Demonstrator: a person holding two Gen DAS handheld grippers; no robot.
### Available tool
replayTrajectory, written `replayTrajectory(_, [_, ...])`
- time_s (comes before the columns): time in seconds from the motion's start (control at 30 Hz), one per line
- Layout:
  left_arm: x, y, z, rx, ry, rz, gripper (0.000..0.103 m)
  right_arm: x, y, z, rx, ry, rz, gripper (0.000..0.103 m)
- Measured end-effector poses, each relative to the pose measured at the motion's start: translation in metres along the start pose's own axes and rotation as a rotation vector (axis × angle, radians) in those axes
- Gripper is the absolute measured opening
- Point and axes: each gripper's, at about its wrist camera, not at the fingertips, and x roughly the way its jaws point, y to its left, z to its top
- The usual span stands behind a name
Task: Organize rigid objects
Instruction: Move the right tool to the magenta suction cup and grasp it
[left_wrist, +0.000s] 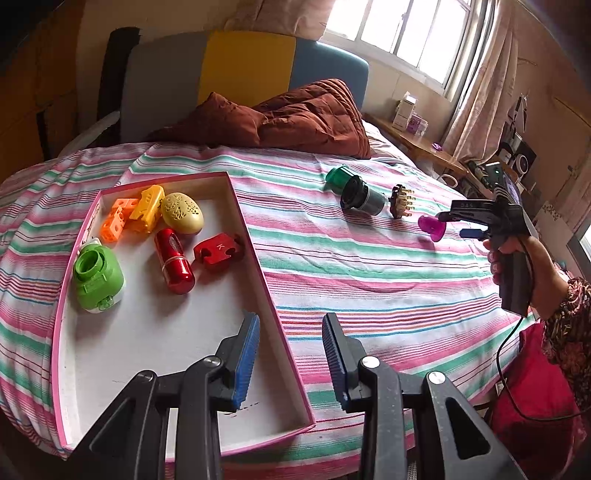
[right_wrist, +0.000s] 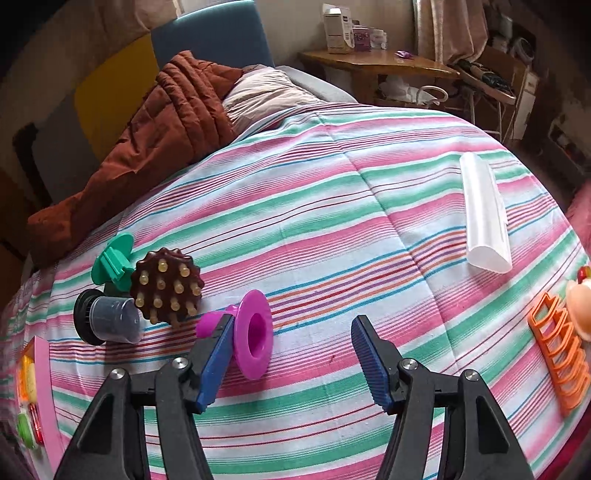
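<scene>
A pink-rimmed white tray (left_wrist: 155, 332) on the striped bed holds orange cubes (left_wrist: 116, 218), a yellow piece (left_wrist: 147, 208), a cream egg (left_wrist: 182, 213), a red capsule (left_wrist: 174, 260), a red K block (left_wrist: 218, 249) and a green jar (left_wrist: 96, 278). My left gripper (left_wrist: 291, 318) is open and empty above the tray's right wall. To the right, a green cap (right_wrist: 114, 264), a dark cup (right_wrist: 110, 319) and a brown pin brush (right_wrist: 166, 286) lie together. A magenta funnel-shaped piece (right_wrist: 255, 332) rests on the sheet against the left finger of my right gripper (right_wrist: 293, 321), which is open.
A white tube (right_wrist: 484, 214), an orange slotted rack (right_wrist: 557, 350) and a peach toy (right_wrist: 580, 306) lie at the bed's right side. A brown quilt (left_wrist: 295, 114) is bunched by the headboard. A wooden side table (right_wrist: 376, 61) stands beyond the bed.
</scene>
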Motion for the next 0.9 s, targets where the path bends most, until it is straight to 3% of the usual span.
replayTrajectory(0.4, [0.005,-0.009,-0.002,0.016,0.016,-0.009,0.035,-0.004,-0.058,-0.024,0.084,0.030,-0.026,0.066])
replayTrajectory(0.63, [0.009,-0.016,-0.002,0.019,0.033,-0.010,0.035,-0.016,-0.034,-0.026,-0.035,-0.078,0.016,0.066])
replayTrajectory(0.83, [0.007,-0.025,0.000,0.043,0.028,-0.009,0.035,-0.001,-0.008,-0.018,-0.110,-0.123,0.009,0.064])
replayTrajectory(0.9, [0.006,-0.028,0.000,0.052,0.028,-0.007,0.035,0.013,-0.007,-0.019,-0.100,-0.109,-0.010,0.052])
